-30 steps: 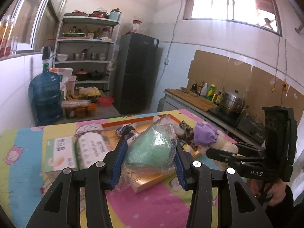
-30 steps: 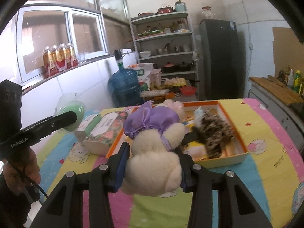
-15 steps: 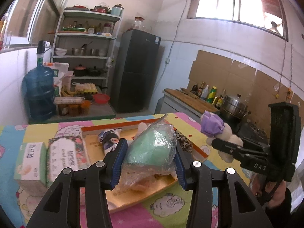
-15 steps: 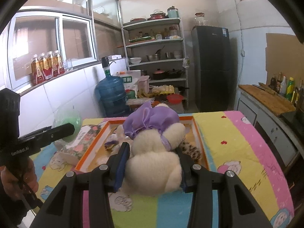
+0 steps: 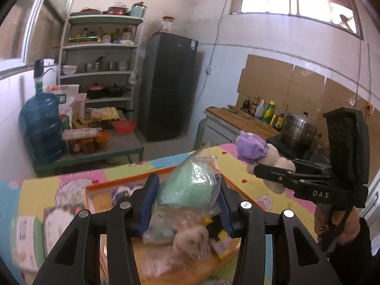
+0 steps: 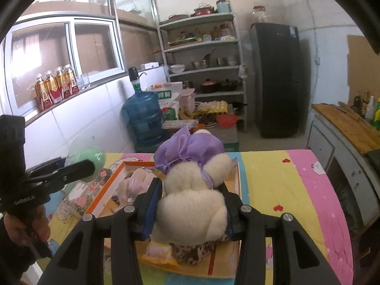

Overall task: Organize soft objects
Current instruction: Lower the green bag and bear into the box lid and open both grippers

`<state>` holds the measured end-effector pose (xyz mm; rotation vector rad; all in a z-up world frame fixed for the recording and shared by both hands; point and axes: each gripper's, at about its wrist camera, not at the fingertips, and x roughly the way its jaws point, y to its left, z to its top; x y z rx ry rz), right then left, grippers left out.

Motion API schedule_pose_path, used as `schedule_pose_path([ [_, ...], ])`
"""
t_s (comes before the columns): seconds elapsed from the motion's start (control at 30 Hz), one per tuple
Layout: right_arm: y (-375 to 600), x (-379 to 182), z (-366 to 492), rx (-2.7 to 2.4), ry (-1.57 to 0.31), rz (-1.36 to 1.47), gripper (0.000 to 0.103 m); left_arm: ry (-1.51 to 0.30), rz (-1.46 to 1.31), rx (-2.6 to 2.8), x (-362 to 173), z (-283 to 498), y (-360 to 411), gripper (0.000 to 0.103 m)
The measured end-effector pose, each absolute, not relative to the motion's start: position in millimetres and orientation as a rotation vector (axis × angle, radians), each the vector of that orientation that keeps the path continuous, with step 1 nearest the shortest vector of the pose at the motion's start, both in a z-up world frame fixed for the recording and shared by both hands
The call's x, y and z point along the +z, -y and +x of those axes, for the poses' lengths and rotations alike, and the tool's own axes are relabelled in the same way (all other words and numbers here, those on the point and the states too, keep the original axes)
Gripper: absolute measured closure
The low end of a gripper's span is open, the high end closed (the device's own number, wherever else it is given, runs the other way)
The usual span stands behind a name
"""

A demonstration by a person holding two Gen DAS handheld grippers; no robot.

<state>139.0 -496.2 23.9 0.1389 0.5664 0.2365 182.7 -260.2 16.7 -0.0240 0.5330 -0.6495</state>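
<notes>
Soft things are in both grippers, held above an orange-rimmed tray (image 6: pixel 104 190) on the counter (image 6: pixel 280 180) with its cartoon-print cloth. The left gripper (image 5: pixel 187 204) is closed on a green soft object in a clear plastic bag (image 5: pixel 190 185), its blue pads pressing the bag from either side. The right gripper (image 6: pixel 190 211) is clamped on a cream plush toy with a purple bonnet (image 6: pixel 192 190), squeezed between its pads. In the tray, beneath the grippers, lie a small pinkish plush (image 5: pixel 190 235), a leopard-print piece (image 6: pixel 190 251) and a yellow packet (image 6: pixel 159 254). Flowered tissue packs (image 6: pixel 83 192) sit on the counter just left of the tray. Far behind stand a blue water jug (image 6: pixel 142 118) and a dark fridge (image 6: pixel 277 80).
</notes>
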Motion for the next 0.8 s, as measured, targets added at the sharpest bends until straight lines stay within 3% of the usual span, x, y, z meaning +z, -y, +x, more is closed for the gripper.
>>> schedule_pose_path([
  [0.4, 513.6, 1.2, 217.9, 0.296, -0.732, 0.125, 0.058, -0.824, 0.022, -0.649, -3.3, 292.7, 308.2, 0.055],
  [0.8, 499.3, -34.7, 252.3, 0.289, -0.827, 0.109, 0.058, -0.948, 0.042, -0.635, -44.5, 331.2, 325.8, 0.055],
])
